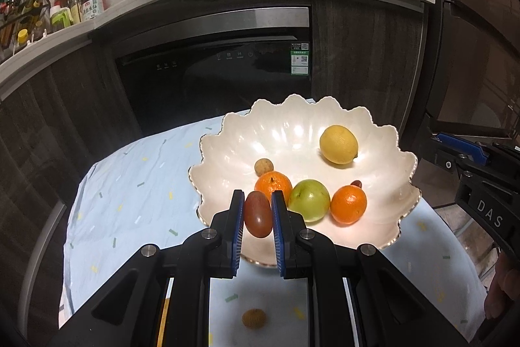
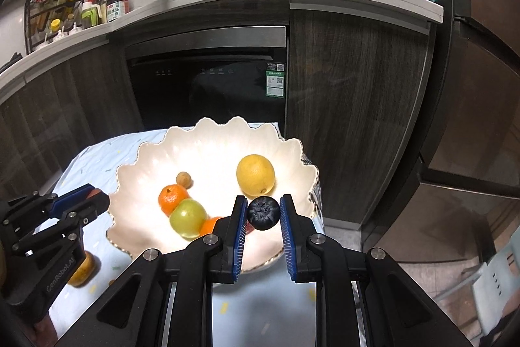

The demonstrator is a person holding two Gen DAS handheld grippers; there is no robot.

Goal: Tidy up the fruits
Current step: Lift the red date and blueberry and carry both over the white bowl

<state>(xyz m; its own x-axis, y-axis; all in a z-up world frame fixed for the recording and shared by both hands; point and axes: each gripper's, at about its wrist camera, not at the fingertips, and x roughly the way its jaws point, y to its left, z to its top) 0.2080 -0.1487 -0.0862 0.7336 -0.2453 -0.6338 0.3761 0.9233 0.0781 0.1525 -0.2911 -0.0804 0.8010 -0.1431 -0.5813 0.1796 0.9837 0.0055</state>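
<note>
I'm holding both grippers over the near rim of the scalloped bowl [image 1: 227, 132], left gripper [image 1: 257, 210] fingers pinching a reddish plum [image 1: 257, 214], right gripper [image 2: 262, 213] fingers pinching a blueberry [image 2: 263, 213], ready to drop them beside the fruit already inside.

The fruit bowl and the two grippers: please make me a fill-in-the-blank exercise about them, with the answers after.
1. The left gripper is shut on a reddish-brown, oval ____.
2. The right gripper holds a dark ____ between its blue pads.
3. In the white bowl, the green apple lies between two ____.
4. The only yellow fruit in the bowl is a ____.

Answers: tomato; blueberry; oranges; lemon
</note>
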